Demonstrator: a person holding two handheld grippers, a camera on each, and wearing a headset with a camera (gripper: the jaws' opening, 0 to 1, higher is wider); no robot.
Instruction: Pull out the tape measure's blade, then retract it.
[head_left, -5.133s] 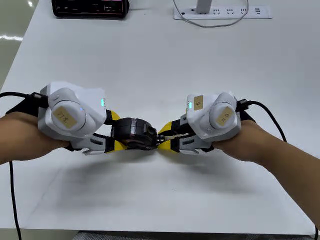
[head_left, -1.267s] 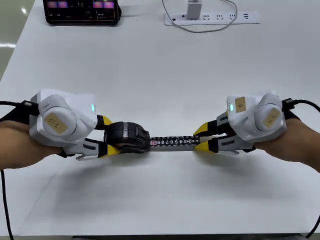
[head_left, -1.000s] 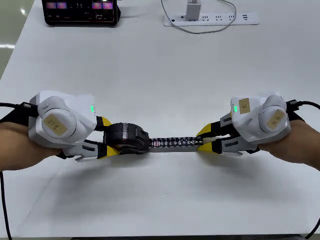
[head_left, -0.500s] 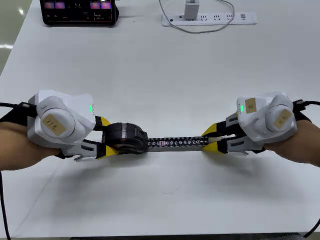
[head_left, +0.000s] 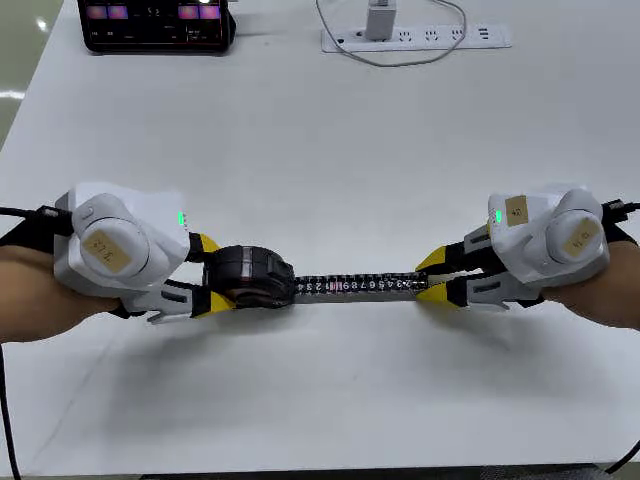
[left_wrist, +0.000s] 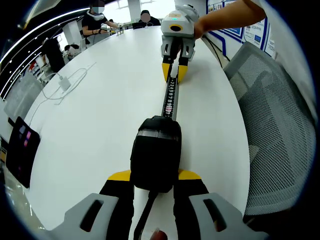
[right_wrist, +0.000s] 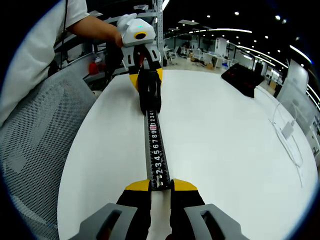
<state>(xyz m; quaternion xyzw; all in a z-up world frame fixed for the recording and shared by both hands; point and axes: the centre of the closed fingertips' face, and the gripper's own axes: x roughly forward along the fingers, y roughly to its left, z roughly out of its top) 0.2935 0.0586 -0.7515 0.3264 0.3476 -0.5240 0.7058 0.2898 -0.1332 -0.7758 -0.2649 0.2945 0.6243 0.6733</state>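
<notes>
The left gripper (left_wrist: 155, 176) has its yellow-tipped jaws clamped on either side of the black tape measure (left_wrist: 156, 152), and the right gripper (right_wrist: 161, 186) pinches the free end of the blade (right_wrist: 156, 150) between closed jaws. Read from the right gripper view, the black blade carries white digits 2 to 9, a red mark, then 1 to 4 up to the case. In the head view the tape measure (head_left: 250, 275) rests on the white table (head_left: 330, 150) at about 8 o'clock of centre, held by the left gripper (head_left: 213, 272). The blade (head_left: 355, 285) runs out of it toward 3 o'clock, straight and low over the tabletop, to the right gripper (head_left: 430, 278) at about 4 o'clock. Each gripper body bears tan stickers with handwriting too small to read. At the far edge, a white power strip (head_left: 415, 37) lies at 1 o'clock with a white charger (head_left: 378, 18) plugged in. A dark device with a lit screen (head_left: 155, 22) sits at 11 o'clock. A grey mesh chair (left_wrist: 270, 115) stands beside the table.
</notes>
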